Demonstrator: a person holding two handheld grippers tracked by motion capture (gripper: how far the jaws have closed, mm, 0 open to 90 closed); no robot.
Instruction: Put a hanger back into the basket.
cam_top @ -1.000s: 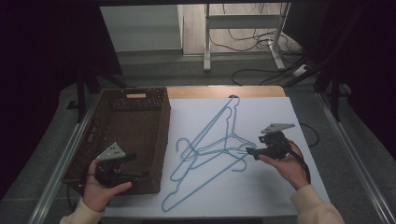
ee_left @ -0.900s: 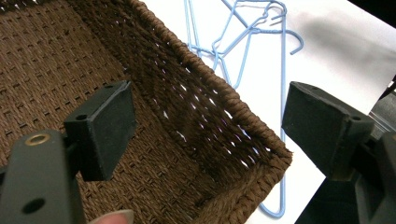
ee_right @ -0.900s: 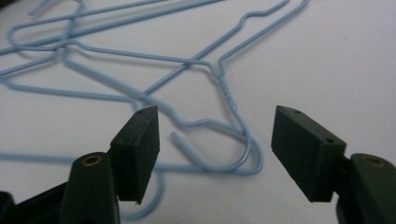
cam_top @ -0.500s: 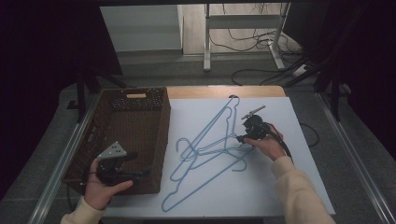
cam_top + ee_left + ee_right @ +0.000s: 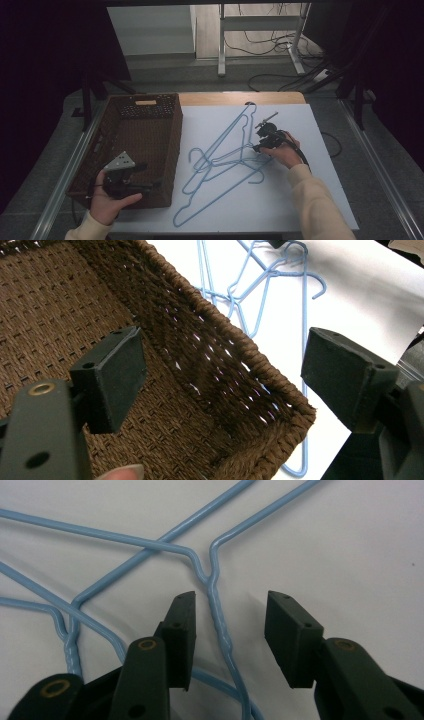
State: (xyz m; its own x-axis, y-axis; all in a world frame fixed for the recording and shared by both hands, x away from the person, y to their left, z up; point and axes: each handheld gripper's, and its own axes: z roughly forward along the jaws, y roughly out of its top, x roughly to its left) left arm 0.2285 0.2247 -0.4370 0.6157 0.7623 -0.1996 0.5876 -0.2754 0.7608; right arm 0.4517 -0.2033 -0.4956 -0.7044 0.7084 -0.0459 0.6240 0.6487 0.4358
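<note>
The blue wire hanger (image 5: 220, 615) lies flat on the white sheet (image 5: 310, 195), its twisted neck between the 2 jaws of the right gripper (image 5: 230, 630). The neck passes just beside the left jaw and stands apart from the right jaw; neither pad presses on it. The jaws have just been closing around the neck and are still parted.

In the high view the right gripper (image 5: 264, 144) is held low over the sheet, forearm entering from the lower right, jaws aimed at the hanger pile (image 5: 225, 165). From the neck, the 2 shoulder wires fan out ahead of the jaws. The hook curves back under the gripper.

The left gripper (image 5: 220, 385), jaws wide apart and holding nothing, hovers over the near corner of the brown wicker basket (image 5: 240, 370).
</note>
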